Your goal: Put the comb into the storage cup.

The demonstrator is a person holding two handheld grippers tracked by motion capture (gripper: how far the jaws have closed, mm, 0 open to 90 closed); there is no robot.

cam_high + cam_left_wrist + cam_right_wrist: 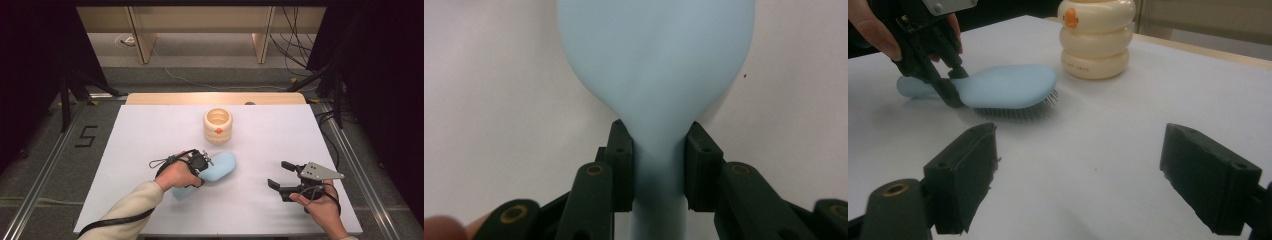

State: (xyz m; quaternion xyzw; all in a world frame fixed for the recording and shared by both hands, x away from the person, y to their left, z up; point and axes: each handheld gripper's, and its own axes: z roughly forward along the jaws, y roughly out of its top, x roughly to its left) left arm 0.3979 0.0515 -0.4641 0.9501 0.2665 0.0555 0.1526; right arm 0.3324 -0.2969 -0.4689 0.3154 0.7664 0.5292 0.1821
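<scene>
White tabletop (150,150) is seen from the high view, with dark floor and cables beyond it. A pale blue hairbrush (220,166) lies near the middle, and a cream ringed cup (218,125) stands just behind it. The left gripper (199,162) is set on the brush where the handle narrows; the right gripper (276,175) is held well apart, with nothing between its spread jaws. For a clean lift, the grip is best kept at the neck and the brush raised level, so the heavy head is not allowed to swing.

From the left gripper view, the brush neck is clamped between both pads (621,160), squarely centred, the broad head stretching away ahead.

From the right gripper view, the brush (1008,86) is seen bristles down on the table, the left gripper (950,82) pinching it beside the handle, the cup (1096,37) just beyond the head. Its own jaws stand wide and empty.
</scene>
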